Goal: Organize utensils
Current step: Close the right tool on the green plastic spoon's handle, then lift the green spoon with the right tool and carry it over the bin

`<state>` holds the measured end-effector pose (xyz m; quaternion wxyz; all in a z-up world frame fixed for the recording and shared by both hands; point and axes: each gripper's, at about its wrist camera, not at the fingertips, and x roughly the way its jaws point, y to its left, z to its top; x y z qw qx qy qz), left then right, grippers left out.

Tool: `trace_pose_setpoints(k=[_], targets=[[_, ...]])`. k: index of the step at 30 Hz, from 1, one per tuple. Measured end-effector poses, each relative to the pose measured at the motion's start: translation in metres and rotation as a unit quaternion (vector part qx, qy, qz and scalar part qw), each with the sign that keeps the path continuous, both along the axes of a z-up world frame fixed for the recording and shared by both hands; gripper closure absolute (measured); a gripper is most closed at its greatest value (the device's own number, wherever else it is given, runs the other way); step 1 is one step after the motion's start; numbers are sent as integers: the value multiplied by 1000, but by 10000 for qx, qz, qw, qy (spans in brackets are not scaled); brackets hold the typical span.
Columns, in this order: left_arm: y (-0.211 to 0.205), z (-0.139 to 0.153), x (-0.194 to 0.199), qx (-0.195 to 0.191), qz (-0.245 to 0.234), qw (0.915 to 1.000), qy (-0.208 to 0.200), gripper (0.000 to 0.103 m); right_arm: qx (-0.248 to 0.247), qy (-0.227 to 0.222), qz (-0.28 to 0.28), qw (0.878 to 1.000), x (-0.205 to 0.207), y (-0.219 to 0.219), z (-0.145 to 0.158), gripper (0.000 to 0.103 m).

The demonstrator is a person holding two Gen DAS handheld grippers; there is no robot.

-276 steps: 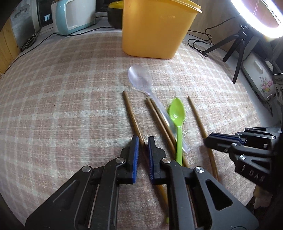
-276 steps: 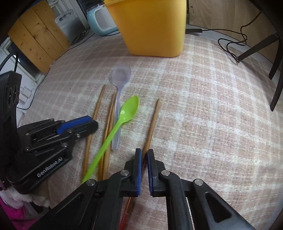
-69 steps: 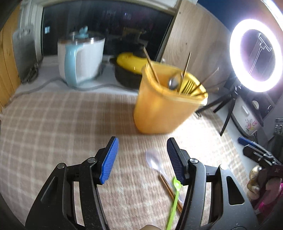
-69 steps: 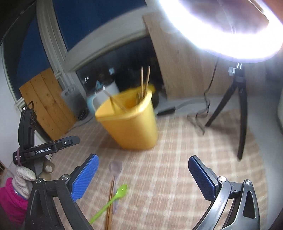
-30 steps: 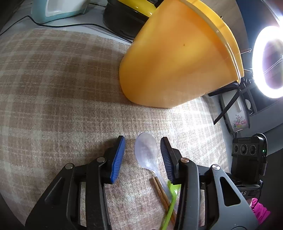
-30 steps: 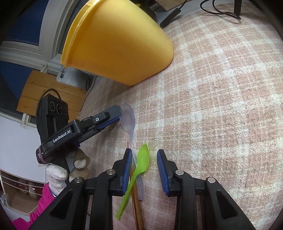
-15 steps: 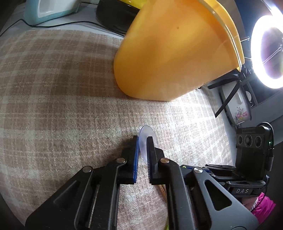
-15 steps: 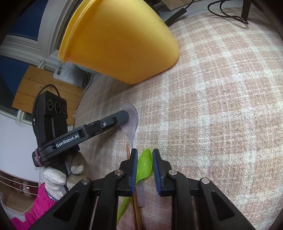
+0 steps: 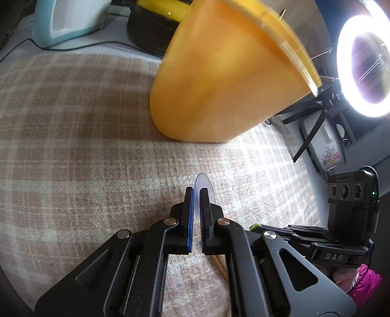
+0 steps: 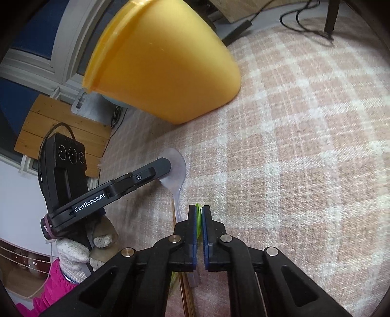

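pinching the clear spoon (image 9: 204, 183) by its bowl, our left gripper (image 9: 196, 192) sits low on the plaid cloth (image 9: 73, 151), near the yellow bin (image 9: 219, 80). our right gripper (image 10: 199, 210) is clamped on the green spoon (image 10: 199, 214), only a sliver showing. the right view alone shows the clear spoon's handle running back beside chopsticks (image 10: 184, 292); the left view adds a ring light (image 9: 365, 65).

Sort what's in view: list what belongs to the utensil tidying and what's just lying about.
Part of the job:
- left gripper, shut on the clear plastic spoon
- right gripper, shut on the green plastic spoon
- wooden chopsticks on the cloth
- tall yellow plastic container

Just lying about:
- glowing ring light
- pale blue appliance
- black cable
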<state>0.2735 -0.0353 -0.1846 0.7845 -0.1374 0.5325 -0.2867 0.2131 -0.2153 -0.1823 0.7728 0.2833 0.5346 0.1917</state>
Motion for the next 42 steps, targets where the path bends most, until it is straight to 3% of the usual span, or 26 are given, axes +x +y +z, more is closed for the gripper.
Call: trace_pose_setpoints(k=[16, 29, 42], targets=[[17, 58, -32, 4, 53, 9968, -800, 103, -714, -1275, -337, 9887, -39, -41, 87, 102], [30, 116, -58, -125, 219, 9886, -1486, 103, -1764, -2398, -600, 9528, -71, -43, 155, 102], [57, 170, -44, -199, 654, 9750, -2116, 103, -1914, -2940, -638, 9343, -69, -30, 199, 102]])
